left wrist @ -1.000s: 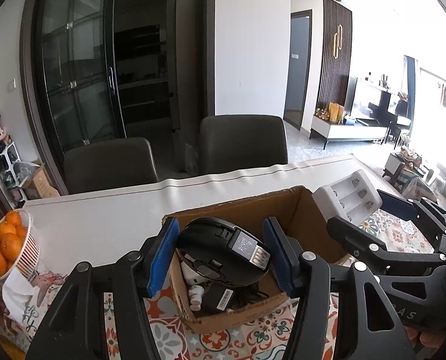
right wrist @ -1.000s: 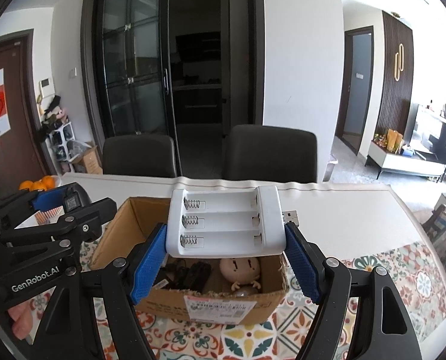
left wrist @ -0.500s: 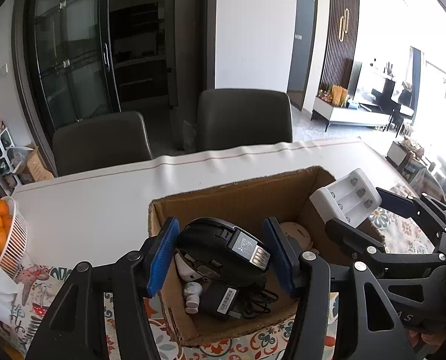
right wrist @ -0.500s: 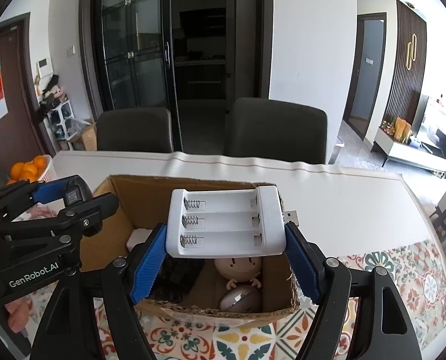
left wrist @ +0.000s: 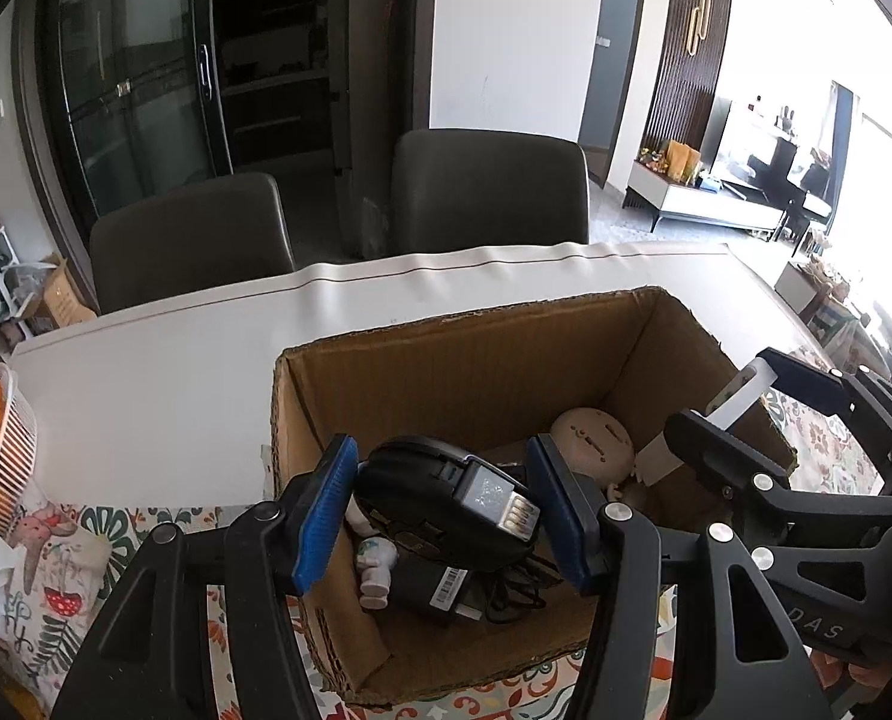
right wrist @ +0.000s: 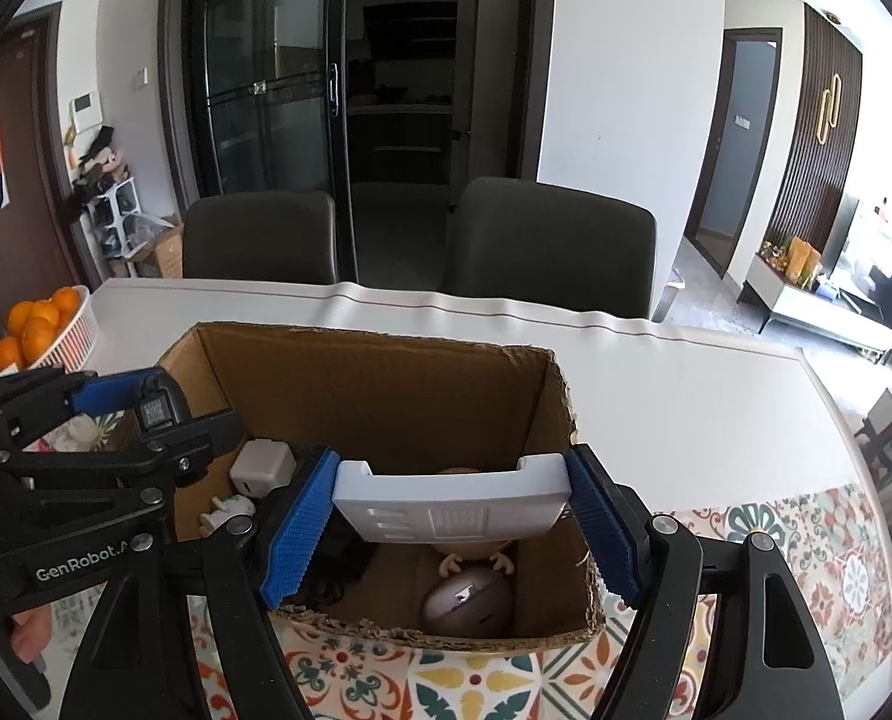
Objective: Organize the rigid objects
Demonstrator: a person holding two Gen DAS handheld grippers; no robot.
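My left gripper (left wrist: 440, 516) is shut on a black rounded device with a USB plug (left wrist: 446, 504), held over the left side of an open cardboard box (left wrist: 481, 360). My right gripper (right wrist: 448, 516) is shut on a white battery charger (right wrist: 451, 504), tilted down into the same box (right wrist: 380, 372). The right gripper also shows in the left wrist view (left wrist: 745, 420), the left gripper in the right wrist view (right wrist: 128, 414). Inside the box lie a doll head (left wrist: 592, 438), a small white figure (left wrist: 377, 564), black cables (left wrist: 505, 594), a white plug (right wrist: 263, 462) and a rounded mouse (right wrist: 466, 603).
The box stands on a patterned cloth (right wrist: 817, 546) on a white table (left wrist: 164, 372). A basket of oranges (right wrist: 44, 330) sits at the table's left end. Two dark chairs (right wrist: 547, 246) stand behind the table.
Both grippers have moved forward and down into the box. The white charger has tipped from facing the camera to pointing down into the box.
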